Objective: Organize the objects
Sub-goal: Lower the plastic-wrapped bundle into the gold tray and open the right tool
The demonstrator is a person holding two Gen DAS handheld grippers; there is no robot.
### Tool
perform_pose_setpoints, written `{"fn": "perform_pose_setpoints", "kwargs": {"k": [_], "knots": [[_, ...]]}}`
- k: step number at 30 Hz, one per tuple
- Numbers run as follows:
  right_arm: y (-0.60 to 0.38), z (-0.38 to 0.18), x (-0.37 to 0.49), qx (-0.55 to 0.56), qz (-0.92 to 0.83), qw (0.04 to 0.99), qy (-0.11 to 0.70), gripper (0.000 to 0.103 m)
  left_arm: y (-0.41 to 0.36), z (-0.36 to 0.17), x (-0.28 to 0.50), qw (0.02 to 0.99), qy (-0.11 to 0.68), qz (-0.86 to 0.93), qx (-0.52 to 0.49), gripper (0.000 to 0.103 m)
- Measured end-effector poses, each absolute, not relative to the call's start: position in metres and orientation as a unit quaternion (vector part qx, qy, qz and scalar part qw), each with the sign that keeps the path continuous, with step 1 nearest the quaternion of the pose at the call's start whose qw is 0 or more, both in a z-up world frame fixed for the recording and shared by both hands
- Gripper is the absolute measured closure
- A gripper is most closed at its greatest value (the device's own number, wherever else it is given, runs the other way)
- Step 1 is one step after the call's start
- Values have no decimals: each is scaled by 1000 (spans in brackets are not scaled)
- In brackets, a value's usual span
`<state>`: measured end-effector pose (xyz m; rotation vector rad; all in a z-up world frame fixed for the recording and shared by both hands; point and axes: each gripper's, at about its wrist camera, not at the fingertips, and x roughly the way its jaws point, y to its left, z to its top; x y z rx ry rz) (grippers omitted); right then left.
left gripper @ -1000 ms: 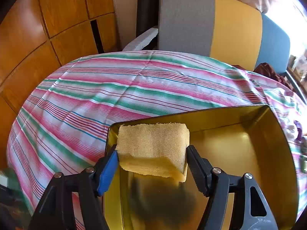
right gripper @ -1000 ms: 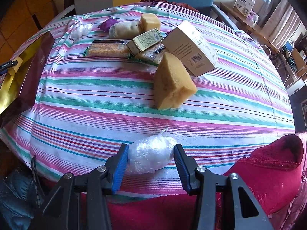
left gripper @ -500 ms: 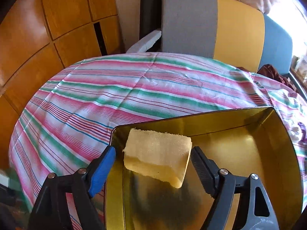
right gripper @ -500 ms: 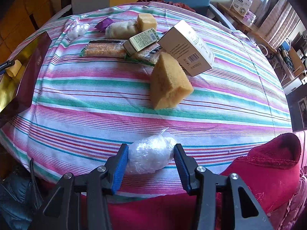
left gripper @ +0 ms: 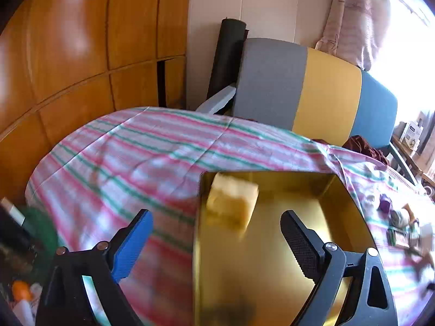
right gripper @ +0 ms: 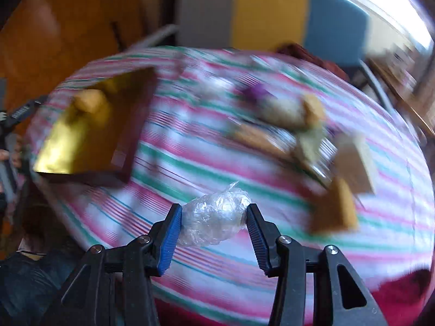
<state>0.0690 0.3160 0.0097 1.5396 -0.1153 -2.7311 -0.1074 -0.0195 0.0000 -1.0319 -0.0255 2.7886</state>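
A yellow sponge lies in the far left corner of the gold-lined box on the striped tablecloth. My left gripper is open and empty, pulled back above the box's near left edge. My right gripper is shut on a clear plastic-wrapped bundle and holds it above the table's near edge. In the blurred right wrist view the box with the sponge sits at the left.
A blurred pile of packets, a cardboard box and a brown sponge wedge lies at the right of the table. A grey, yellow and blue chair stands behind it. Wooden panels are at left.
My left gripper has opened wide, let go of the yellow sponge into the box and pulled back. My right gripper has lifted the wrapped bundle and swung left toward the box.
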Motion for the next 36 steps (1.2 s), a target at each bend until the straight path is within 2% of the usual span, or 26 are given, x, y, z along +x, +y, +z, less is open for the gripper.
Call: {"fn": "perform_pose_setpoints", "kwargs": {"k": [5,9,13,19,26,30,33,36], "knots": [[227,24,-4,464,-875,139,-8,54,-51,-5,-85,63,-23,932,-355,8],[163,10,-56,465,-861,206,20,54,-79,-11,-73,49,-52,928,-365,8],[125,-13,-109,481,-847,226,18,54,-99,-17,-64,41,-72,925,-371,8],[103,-44,-161,513,-835,201,-9,54,-114,-27,-62,38,-95,917,-385,8],[69,-53,-178,492,-834,240,63,50,-115,-35,-62,45,-104,910,-398,8],[65,-54,-177,490,-830,255,75,40,-113,-34,-63,43,-103,911,-397,8],[70,-51,-175,487,-832,257,67,26,-111,-33,-62,43,-100,912,-395,7],[78,-42,-169,480,-838,254,53,26,-107,-30,-60,44,-96,914,-392,6]]}}
